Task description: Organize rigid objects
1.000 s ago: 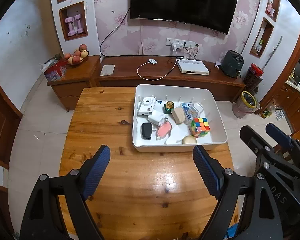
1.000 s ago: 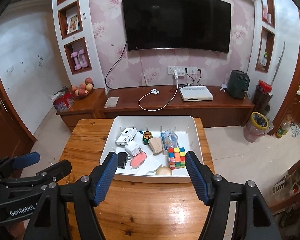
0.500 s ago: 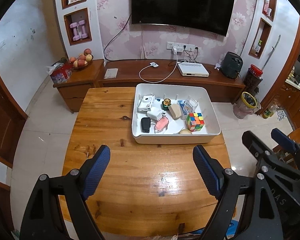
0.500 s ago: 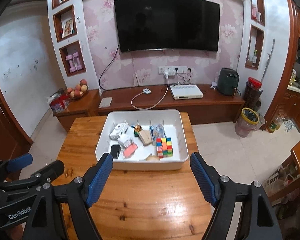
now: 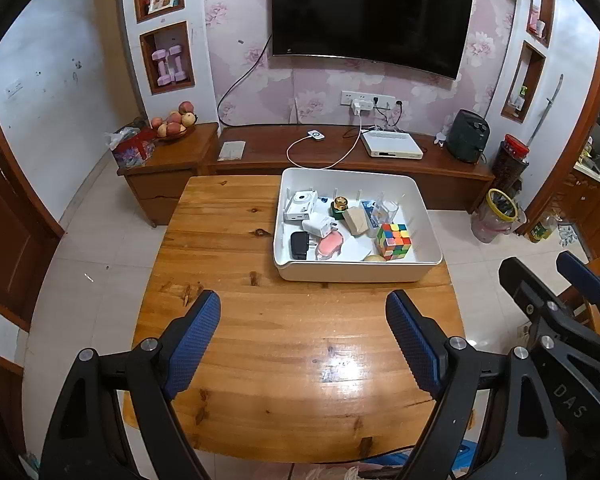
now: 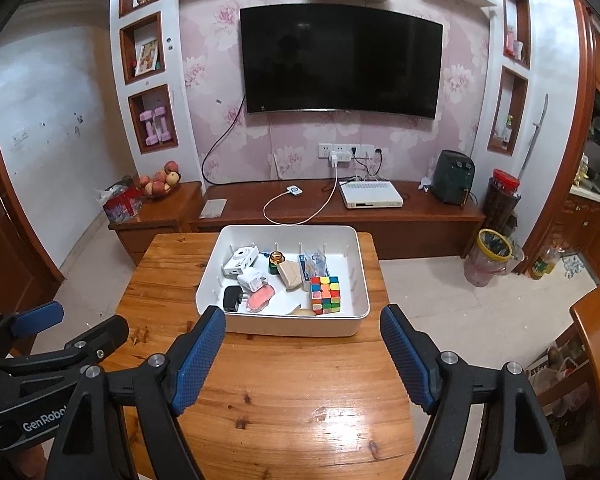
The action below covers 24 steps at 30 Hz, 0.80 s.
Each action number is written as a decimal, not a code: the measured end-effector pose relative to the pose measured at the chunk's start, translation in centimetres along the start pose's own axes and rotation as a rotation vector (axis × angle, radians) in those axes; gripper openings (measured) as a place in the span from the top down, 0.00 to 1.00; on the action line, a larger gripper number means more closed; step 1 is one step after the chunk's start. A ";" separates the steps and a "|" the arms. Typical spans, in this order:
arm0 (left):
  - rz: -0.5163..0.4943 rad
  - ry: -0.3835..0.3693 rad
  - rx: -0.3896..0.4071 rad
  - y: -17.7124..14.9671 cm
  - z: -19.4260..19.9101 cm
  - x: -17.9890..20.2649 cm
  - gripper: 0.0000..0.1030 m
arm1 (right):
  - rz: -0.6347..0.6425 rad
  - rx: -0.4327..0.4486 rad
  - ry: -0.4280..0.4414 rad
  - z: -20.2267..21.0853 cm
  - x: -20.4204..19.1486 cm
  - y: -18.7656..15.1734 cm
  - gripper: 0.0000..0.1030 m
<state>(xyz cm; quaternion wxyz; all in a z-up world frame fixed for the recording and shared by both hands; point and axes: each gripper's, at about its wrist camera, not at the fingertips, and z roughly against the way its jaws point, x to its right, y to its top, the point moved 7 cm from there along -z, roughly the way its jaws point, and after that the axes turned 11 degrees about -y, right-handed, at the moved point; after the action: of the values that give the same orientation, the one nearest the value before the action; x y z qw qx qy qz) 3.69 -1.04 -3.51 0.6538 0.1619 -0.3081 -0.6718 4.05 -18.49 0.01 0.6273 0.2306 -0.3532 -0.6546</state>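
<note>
A white bin stands on the far right part of the wooden table. It holds a Rubik's cube, a white toy camera, a black charger, a white plug, a pink item, a tan block and other small things. My left gripper is open and empty above the near table. My right gripper is open and empty too, well back from the bin.
A low wooden TV cabinet runs behind the table, with a white box and a cable. A fruit bowl sits on a side cabinet. A bin with a yellow rim stands on the floor at right.
Both grippers have drawn back and risen away from the bin, which looks smaller and farther now. Both stay open and empty. The objects in the bin have not moved.
</note>
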 end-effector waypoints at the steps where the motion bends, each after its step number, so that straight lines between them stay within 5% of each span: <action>1: 0.000 0.000 -0.001 -0.2 0.0 0.0 0.16 | -0.001 0.003 0.002 0.1 0.0 0.0 0.22; 24: -0.004 0.009 0.004 -1.0 0.8 0.0 0.16 | -0.007 0.027 0.015 1.5 0.1 -0.6 0.21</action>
<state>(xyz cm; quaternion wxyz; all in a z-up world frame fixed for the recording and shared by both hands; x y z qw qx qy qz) 2.40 -0.89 -3.52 0.6536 0.1669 -0.3063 -0.6717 2.52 -18.38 0.54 0.6246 0.2451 -0.3564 -0.6502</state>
